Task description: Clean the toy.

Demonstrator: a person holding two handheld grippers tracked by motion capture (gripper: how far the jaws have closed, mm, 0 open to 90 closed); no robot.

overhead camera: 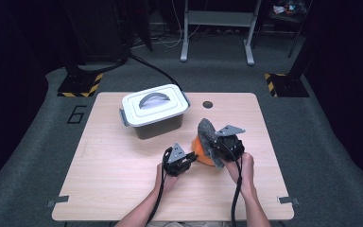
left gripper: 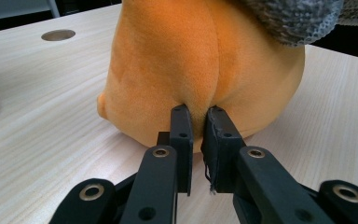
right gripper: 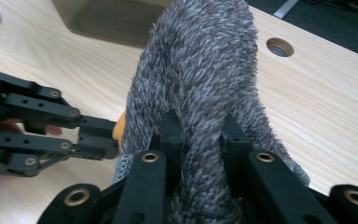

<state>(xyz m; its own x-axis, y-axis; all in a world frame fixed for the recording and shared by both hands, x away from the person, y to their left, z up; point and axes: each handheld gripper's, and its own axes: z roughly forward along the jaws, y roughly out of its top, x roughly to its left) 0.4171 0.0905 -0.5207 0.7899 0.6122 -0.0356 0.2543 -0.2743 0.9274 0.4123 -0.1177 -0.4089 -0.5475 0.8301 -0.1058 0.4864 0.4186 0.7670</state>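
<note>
Orange plush toy (left gripper: 200,70) on the table, fuzzy grey cloth (right gripper: 200,74) draped over its top

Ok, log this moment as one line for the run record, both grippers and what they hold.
left gripper: shut on orange plush toy | right gripper: shut on grey fuzzy cloth, raised over toy | lidded bin: closed, behind

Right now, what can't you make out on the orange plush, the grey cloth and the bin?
- Orange plush: its top is cut off by the frame edge in the left gripper view; in the high view the grey fuzzy cloth and right gripper cover most of it.
- Grey fuzzy cloth: lower end hidden behind the jaws in the right gripper view.
- Lidded bin: contents hidden by the lid.
</note>
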